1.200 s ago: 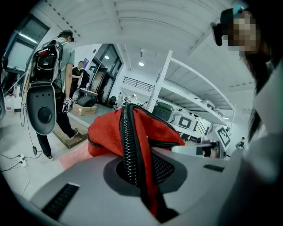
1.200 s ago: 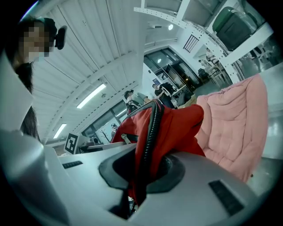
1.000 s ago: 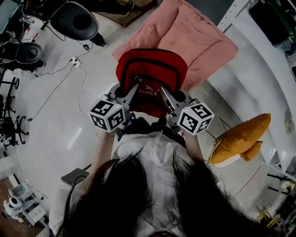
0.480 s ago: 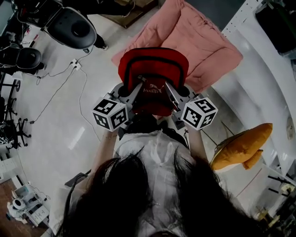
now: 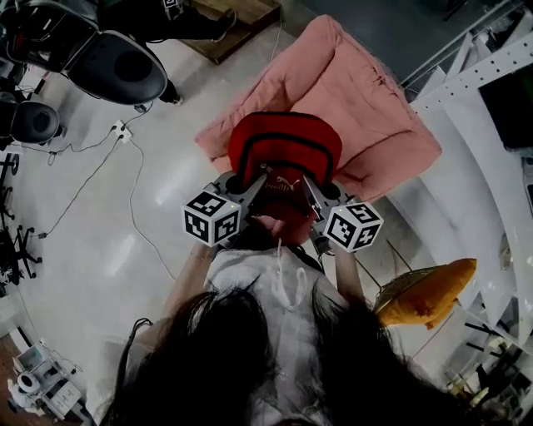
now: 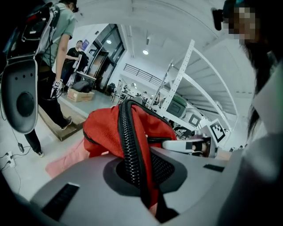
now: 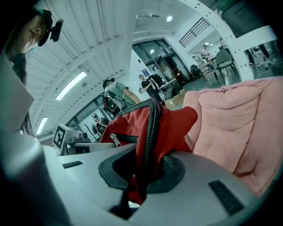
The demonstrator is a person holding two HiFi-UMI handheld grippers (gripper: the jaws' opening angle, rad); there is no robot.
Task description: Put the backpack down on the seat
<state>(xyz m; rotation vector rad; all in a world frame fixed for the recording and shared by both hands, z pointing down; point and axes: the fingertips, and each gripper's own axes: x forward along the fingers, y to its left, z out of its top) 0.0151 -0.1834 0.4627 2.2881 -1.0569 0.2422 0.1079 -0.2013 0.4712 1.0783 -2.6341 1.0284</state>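
The red backpack [image 5: 284, 151] with black zip trim hangs in the air over the near edge of the pink cushioned seat [image 5: 363, 98]. My left gripper [image 5: 258, 178] is shut on its left side and my right gripper [image 5: 307, 181] on its right. In the left gripper view the black-edged red fabric [image 6: 131, 145] runs down between the jaws [image 6: 142, 176]. The right gripper view shows the same pinch [image 7: 141, 173] on the backpack [image 7: 132, 121], with the pink seat [image 7: 241, 119] just beyond it.
Black office chairs [image 5: 117, 62] and floor cables [image 5: 125, 158] lie to the left. An orange cushion [image 5: 426, 287] sits at the right beside a white frame [image 5: 475, 75]. A wooden pallet [image 5: 237, 18] lies behind the seat. People stand in the background [image 6: 48, 57].
Both grippers have carried the backpack forward, so it now overlaps the near edge of the pink seat. Both grips are unchanged.
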